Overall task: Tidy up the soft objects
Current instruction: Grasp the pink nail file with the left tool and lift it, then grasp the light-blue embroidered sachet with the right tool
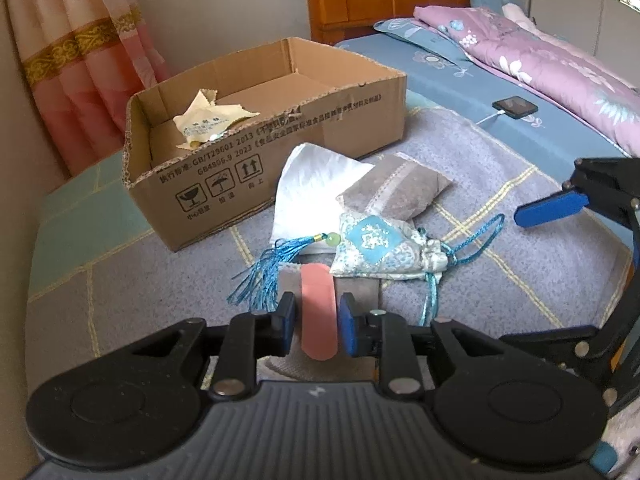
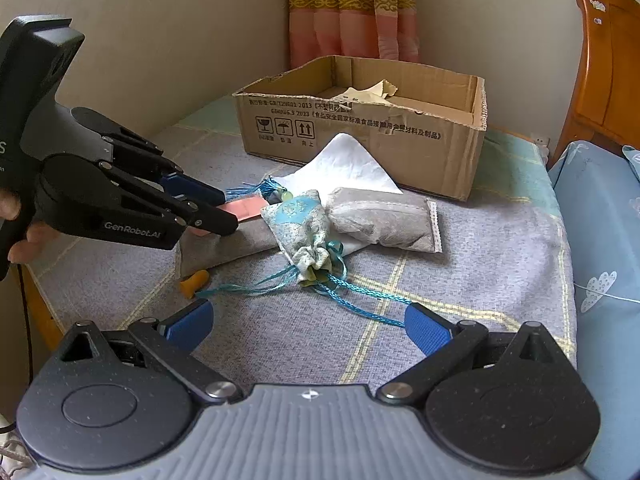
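Only a cream cloth (image 1: 208, 118) has been placed in the cardboard box (image 1: 280, 148). A pink strip (image 1: 318, 312) is clamped in the left gripper (image 1: 316, 326); the right gripper (image 2: 308, 330) is held wide open, empty. A brocade sachet (image 2: 308, 224), grey pouch (image 2: 392, 220) and white cloth (image 2: 344, 164) remain on the bed (image 2: 500, 256).

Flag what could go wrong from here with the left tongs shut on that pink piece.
1. The left tongs pinch the pink strip, which lies on a grey cloth right beside the sachet; lifting may drag the cloth along.
2. The sachet's blue tassel trails next to the left finger and could snag.
3. The orange earplug may get overlooked.
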